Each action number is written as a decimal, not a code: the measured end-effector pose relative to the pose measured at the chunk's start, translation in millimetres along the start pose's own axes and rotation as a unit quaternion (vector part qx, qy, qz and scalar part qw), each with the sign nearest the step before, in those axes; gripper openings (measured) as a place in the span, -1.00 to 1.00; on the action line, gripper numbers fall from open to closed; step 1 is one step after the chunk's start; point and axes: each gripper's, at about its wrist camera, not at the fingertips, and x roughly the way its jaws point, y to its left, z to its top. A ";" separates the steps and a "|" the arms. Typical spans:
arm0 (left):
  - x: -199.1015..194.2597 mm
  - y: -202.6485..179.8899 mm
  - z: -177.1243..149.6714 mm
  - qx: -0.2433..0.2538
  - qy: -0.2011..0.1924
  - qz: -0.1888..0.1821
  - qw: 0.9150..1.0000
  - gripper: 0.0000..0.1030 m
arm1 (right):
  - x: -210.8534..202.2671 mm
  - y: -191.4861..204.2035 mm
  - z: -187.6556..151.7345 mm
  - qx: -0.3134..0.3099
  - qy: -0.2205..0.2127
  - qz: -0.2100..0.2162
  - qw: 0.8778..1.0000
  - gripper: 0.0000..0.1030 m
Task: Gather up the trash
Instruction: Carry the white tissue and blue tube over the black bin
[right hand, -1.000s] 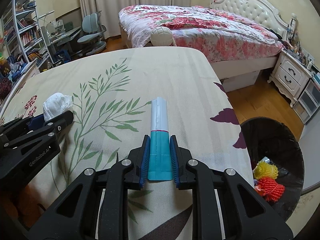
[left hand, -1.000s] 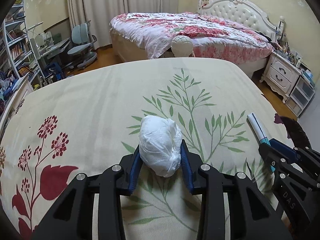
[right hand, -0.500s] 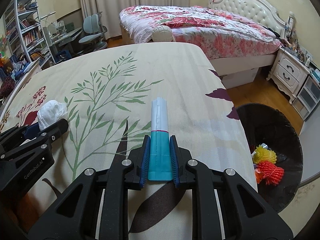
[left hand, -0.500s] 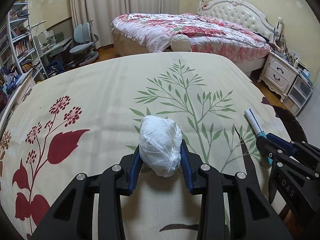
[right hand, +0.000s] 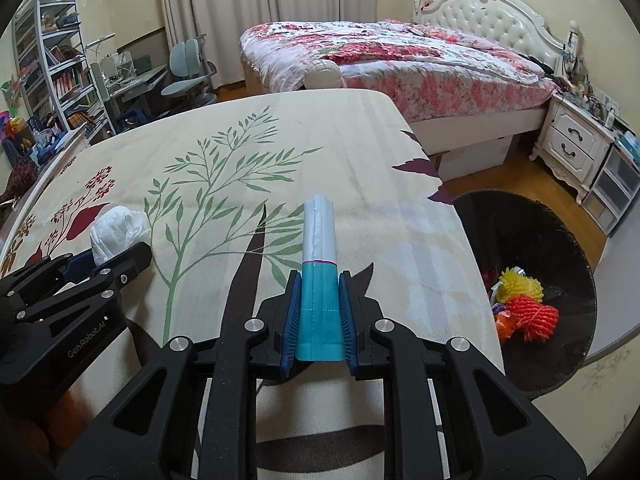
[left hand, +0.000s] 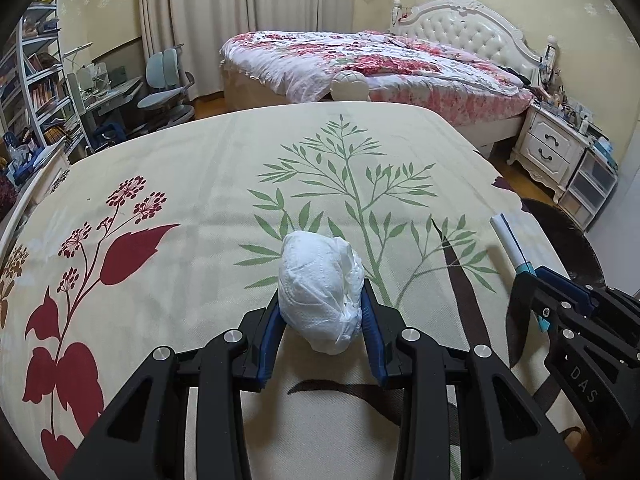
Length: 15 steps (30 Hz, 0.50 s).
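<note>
My left gripper [left hand: 322, 312] is shut on a crumpled white tissue wad [left hand: 320, 292], held above the cream floral cloth [left hand: 200, 184]. A teal and white wrapper [right hand: 319, 276] sticks forward from my right gripper [right hand: 319, 312], which is shut on its teal end. In the right wrist view the tissue wad [right hand: 118, 232] and left gripper [right hand: 100, 264] show at the left. The left wrist view catches the wrapper [left hand: 510, 240] and right gripper [left hand: 536, 288] at its right edge. A black trash bin [right hand: 560, 248] stands on the floor right of the table, with yellow and orange net trash [right hand: 528, 304] inside.
The table's right edge [right hand: 460, 224] runs just left of the bin. Beyond the table stand a bed with a floral cover [right hand: 400, 60], a white nightstand [right hand: 572, 144], a desk chair [right hand: 188, 76] and bookshelves [right hand: 52, 64].
Both grippers have carried their trash toward the near right of the table. The cloth pattern has slid away and the bin shows larger and closer in the right wrist view.
</note>
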 end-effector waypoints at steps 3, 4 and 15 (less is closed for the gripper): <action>-6.3 -8.9 -3.5 0.005 -0.004 -0.007 1.000 -0.28 | -10.5 -6.4 -3.7 0.007 -0.008 -0.002 1.000 -0.64; -8.3 -11.5 -3.9 0.007 -0.006 -0.010 1.000 -0.28 | -13.6 -8.5 -4.6 0.009 -0.009 -0.003 1.000 -0.64; -29.9 -51.9 -2.1 0.026 -0.035 -0.047 0.998 -0.28 | -53.2 -46.0 -15.7 0.040 -0.040 -0.037 0.998 -0.64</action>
